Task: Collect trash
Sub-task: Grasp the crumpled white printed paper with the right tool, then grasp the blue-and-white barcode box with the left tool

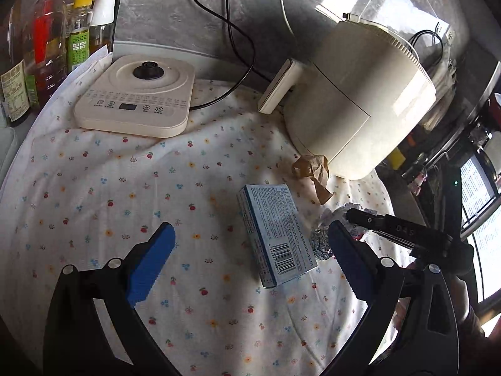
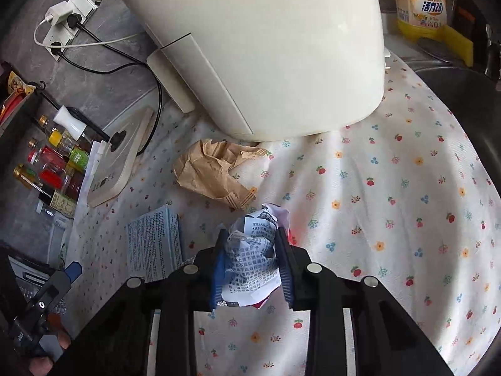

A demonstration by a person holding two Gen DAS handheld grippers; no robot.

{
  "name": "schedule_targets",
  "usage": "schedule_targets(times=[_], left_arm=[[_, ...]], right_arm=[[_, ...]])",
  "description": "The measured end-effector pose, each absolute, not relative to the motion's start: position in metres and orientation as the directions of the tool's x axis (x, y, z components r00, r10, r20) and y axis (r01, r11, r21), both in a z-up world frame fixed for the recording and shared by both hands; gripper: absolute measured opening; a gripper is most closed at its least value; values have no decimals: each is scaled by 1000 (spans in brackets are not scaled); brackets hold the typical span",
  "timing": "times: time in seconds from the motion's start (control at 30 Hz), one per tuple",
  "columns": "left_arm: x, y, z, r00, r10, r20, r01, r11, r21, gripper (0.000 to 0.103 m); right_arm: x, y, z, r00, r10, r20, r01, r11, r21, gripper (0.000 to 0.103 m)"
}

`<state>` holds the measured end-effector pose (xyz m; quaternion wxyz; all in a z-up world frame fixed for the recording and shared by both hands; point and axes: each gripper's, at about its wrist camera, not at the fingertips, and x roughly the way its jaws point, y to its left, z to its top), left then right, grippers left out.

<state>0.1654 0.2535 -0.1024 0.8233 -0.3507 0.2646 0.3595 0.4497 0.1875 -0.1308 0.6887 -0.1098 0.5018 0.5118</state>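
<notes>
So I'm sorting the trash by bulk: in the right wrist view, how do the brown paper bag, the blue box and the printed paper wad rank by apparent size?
1. Brown paper bag
2. Blue box and printed paper wad: these look alike. The box is partly hidden and the wad sits nearest the camera, so their order is unsure.

Cloth (image 2: 391, 188): thin printed fabric, matt, lying creased. Air fryer (image 2: 266, 47): smooth cream plastic, catching a soft gloss. Brown bag (image 2: 209, 169): rough matt paper, crumpled. Printed wrapper (image 2: 250, 250): crinkled, showing foil-like shine. Box (image 1: 275, 235): smooth printed card. Pads (image 1: 150, 263): ribbed matt blue.
</notes>
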Motion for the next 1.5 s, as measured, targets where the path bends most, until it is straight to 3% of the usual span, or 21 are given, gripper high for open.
schedule_targets(times=[0.3,0.63,0.93,1.2,1.27,1.33,1.5], left_arm=[[211,246,-130,579,338,-742,-772,521,-365,97],[248,229,-151,451,343,-824,-800,565,-203,97],[227,232,-148,370,416,-831,-837,538,-103,96],[226,242,-141,418,422,-805,-802,587,-108,96],[236,240,-143,418,420,-806,-785,614,-88,91],[242,241,-146,416,393,-820,-770,631,-88,67],[221,244,-134,444,395,-804,-761,640,-106,66]], right_arm=[[466,143,-106,-1,652,-758,-790,465,400,25],[480,106,-102,62,645,-762,-754,531,387,25],[457,118,-107,38,644,-764,-764,511,393,25],[440,122,-104,62,633,-772,-768,524,367,26],[439,120,-103,68,629,-774,-764,532,366,26],[436,119,-102,77,625,-777,-761,540,360,26],[422,121,-98,97,627,-773,-756,551,353,26]])
